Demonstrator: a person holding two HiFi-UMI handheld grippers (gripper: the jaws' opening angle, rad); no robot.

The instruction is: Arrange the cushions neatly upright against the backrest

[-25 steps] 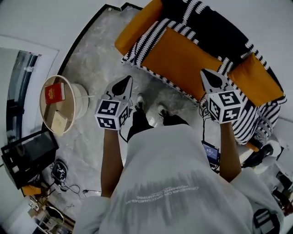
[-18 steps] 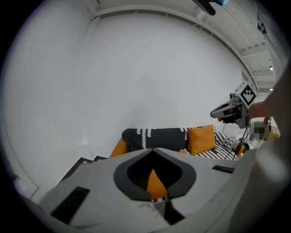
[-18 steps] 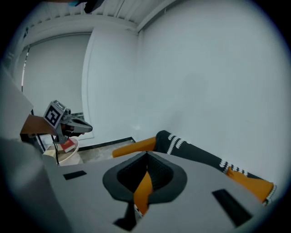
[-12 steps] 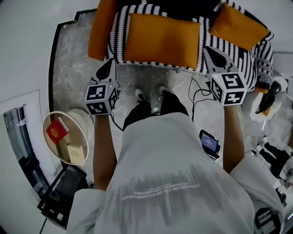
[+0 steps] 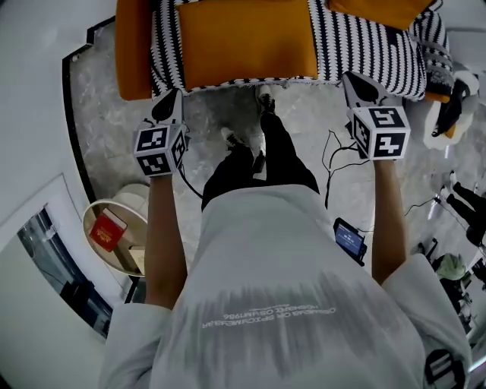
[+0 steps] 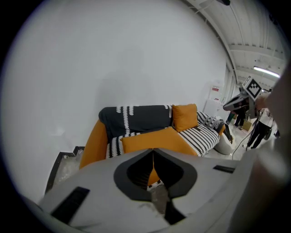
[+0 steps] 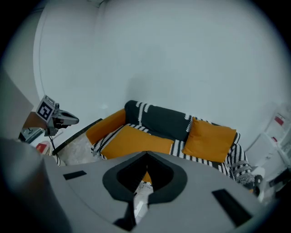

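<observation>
Head view: left gripper (image 5: pixel 173 97) and right gripper (image 5: pixel 353 82) held just short of sofa (image 5: pixel 364 45), big orange cushion (image 5: pixel 247 38) lying flat on it; left gripper view: jaws together, empty; right gripper view: same, smaller cushion (image 7: pixel 209 139) upright against backrest (image 7: pixel 159 120).

A line of small print (image 5: pixel 277 313) runs across the lower centre, on the person's shirt (image 5: pixel 304 251), upside down and unreadable.

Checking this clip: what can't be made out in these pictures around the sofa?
Head view: backrest lies beyond the top edge; upright cushion mostly cut off there.
Left gripper view: front edge of the flat cushion hidden behind the left gripper.
Head view: red item, print too small.
</observation>
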